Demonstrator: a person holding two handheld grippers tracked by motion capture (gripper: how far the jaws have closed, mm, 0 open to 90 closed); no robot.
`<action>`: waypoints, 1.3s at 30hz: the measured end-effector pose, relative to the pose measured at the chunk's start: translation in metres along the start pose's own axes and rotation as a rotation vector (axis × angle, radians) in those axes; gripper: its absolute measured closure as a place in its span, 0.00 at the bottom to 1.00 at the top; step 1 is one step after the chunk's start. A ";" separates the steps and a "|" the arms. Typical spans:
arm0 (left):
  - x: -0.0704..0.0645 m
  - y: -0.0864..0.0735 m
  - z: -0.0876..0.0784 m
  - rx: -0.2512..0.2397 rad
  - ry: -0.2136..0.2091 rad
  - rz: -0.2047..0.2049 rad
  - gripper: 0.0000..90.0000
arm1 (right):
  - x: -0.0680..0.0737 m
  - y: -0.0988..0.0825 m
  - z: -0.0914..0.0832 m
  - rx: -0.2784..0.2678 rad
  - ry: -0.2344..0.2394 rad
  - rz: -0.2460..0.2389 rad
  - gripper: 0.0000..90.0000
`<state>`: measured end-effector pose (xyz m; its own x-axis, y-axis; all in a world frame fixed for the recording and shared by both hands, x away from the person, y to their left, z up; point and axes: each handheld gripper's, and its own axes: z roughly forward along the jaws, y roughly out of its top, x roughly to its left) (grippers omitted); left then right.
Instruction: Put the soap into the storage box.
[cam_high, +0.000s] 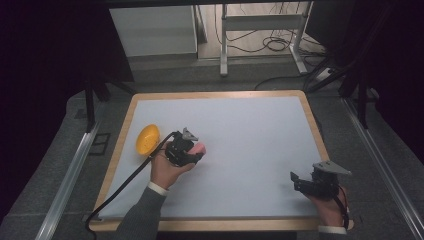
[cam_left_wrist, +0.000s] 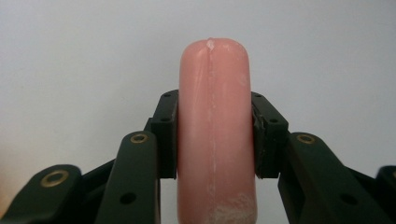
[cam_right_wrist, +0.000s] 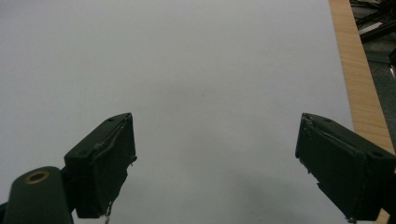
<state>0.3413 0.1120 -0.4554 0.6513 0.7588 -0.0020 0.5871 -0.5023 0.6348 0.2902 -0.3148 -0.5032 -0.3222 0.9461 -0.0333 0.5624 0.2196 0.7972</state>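
A pink sausage-shaped toy stands lengthwise between the jaws of my left gripper, and both pads press on its sides. From above, the left gripper hovers over the left part of the white mat with the pink sausage poking out toward the right. A yellow bowl lies tipped on its side just left of that hand. My right gripper rests near the front right of the mat, jaws wide apart with nothing between them.
The white mat sits in a wooden-edged table. A black cable trails from the left gripper to the front left corner. Metal rails run along both sides; a desk frame and cables stand beyond the far edge.
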 end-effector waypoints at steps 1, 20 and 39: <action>0.001 0.000 -0.001 0.001 0.003 0.001 0.67 | 0.000 0.000 0.000 0.000 0.000 0.000 0.13; 0.015 -0.005 -0.014 -0.020 0.040 -0.021 0.67 | 0.000 0.000 -0.001 0.000 -0.003 0.001 0.13; 0.028 -0.010 -0.025 -0.034 0.069 -0.050 0.67 | -0.001 0.000 -0.001 -0.004 -0.010 0.002 0.13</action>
<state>0.3417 0.1487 -0.4424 0.5864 0.8098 0.0185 0.6005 -0.4499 0.6610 0.2899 -0.3156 -0.5028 -0.3136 0.9488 -0.0377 0.5602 0.2170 0.7994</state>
